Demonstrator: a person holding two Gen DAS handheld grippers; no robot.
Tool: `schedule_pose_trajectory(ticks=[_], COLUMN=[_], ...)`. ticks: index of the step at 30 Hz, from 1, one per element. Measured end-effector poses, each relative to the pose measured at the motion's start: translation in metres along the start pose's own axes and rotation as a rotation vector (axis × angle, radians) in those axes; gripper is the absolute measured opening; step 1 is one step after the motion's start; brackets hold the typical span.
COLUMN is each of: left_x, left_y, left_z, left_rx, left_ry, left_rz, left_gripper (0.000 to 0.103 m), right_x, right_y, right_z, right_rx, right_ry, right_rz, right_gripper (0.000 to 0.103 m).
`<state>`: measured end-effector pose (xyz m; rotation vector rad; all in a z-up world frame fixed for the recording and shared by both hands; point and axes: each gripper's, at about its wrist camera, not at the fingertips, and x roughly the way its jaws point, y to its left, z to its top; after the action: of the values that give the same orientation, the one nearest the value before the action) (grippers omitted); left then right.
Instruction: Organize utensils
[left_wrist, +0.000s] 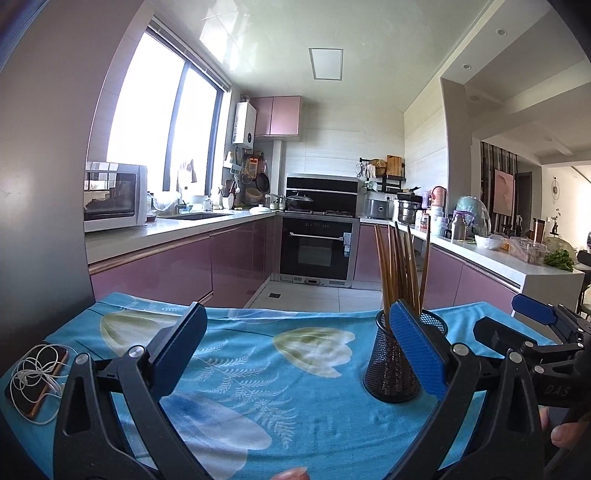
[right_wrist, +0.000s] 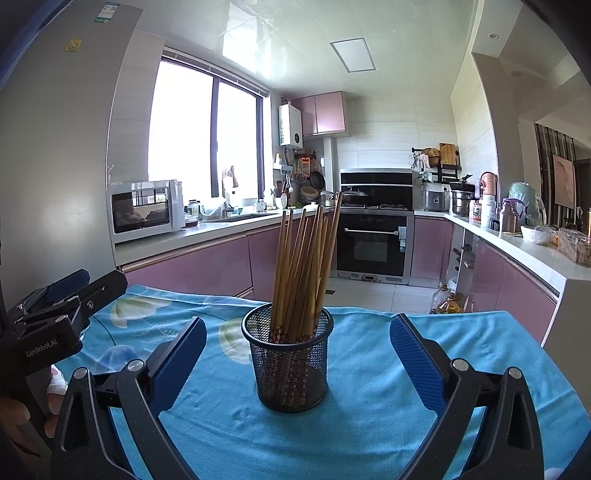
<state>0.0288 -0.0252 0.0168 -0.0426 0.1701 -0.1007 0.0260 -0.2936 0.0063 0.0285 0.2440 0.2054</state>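
Observation:
A black mesh cup (right_wrist: 290, 365) stands upright on the blue cloth-covered table (right_wrist: 369, 424). Several wooden chopsticks (right_wrist: 304, 273) stand in it. In the right wrist view the cup is straight ahead, just beyond my open, empty right gripper (right_wrist: 297, 354). In the left wrist view the cup (left_wrist: 391, 369) and its chopsticks (left_wrist: 399, 266) sit to the right, partly behind my right fingertip (left_wrist: 417, 350). My left gripper (left_wrist: 299, 347) is open and empty above the cloth. The right gripper (left_wrist: 535, 332) shows at the left view's right edge, and the left gripper (right_wrist: 66, 295) at the right view's left edge.
A phone with white earphones (left_wrist: 37, 380) lies at the table's left edge. Beyond the table's far edge is the kitchen floor, with pink cabinets, an oven (right_wrist: 373, 243) and a cluttered counter (right_wrist: 517, 236) to the right. A microwave (right_wrist: 144, 210) stands left.

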Motion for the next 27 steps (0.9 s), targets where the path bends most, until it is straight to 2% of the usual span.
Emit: schedule_pose_trajectory(ticks=[27], left_x=[-0.0018], left_y=[-0.0015], left_z=[-0.0042], left_rx=[0.010], left_ry=[-0.009], left_rz=[0.028], left_gripper=[0.097], right_x=[-0.0037], right_y=[-0.0055], right_z=[0.0006], right_rx=[0.006], right_ry=[-0.031], right_rz=[-0.039], right_gripper=[0.096])
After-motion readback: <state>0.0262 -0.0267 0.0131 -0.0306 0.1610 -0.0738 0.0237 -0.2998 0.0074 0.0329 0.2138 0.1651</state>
